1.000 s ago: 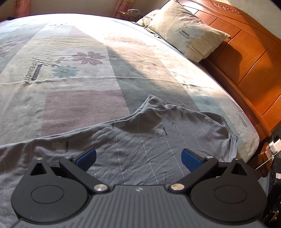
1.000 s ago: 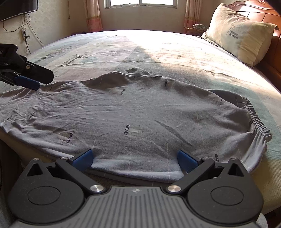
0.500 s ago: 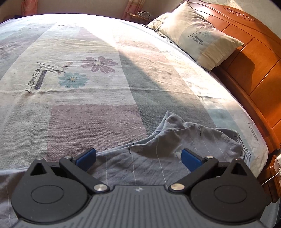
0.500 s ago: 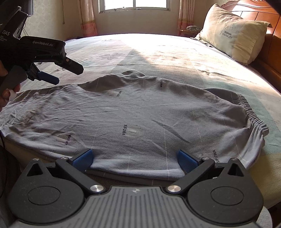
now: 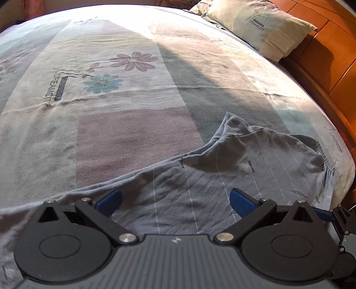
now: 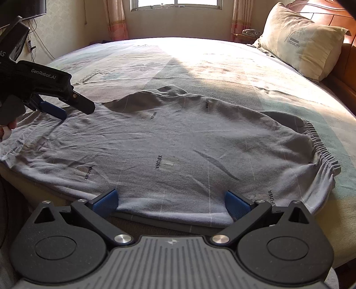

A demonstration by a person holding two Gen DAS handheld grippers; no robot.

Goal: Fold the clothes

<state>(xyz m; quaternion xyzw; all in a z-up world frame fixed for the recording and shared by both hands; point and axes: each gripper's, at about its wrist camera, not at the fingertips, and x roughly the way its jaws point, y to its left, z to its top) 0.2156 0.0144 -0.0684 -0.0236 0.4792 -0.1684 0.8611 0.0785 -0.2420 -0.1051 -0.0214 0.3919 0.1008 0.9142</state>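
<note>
A: Biggest first. What's in frame?

B: Bed (image 6: 222, 66) fills both views, patchwork sheet (image 5: 111, 133) with flower print and DREAMCITY lettering. Wooden headboard (image 5: 329, 57) on the right side, pillow (image 6: 302, 40) leaning against it. Window (image 6: 178, 2) with curtains on the far wall.

A: Where's the garment?

B: Grey garment (image 6: 178, 144) lies spread flat on the near part of the bed, close to the edge. Thin pale stripes, small XIFUWA prints. Elastic gathered band (image 6: 320, 153) at its right end. The far edge has a raised, wrinkled hump (image 5: 235, 126). Near edge hangs a bit over the bed side.

A: Left gripper?

B: Left gripper (image 5: 175, 200) is spread wide, blue pads well apart, nothing between them. It hovers over the garment's left part; in the right wrist view it (image 6: 64, 109) sits low above the cloth. Contact: cannot tell.

A: Right one?

B: Right gripper (image 6: 171, 200) also wide open, holding nothing. Sits at the garment's near edge, the hem lying between the two blue pads (image 6: 105, 200).

A: Anything smaller?

B: Bit of a hand (image 6: 6, 131) on the left gripper's handle.
</note>
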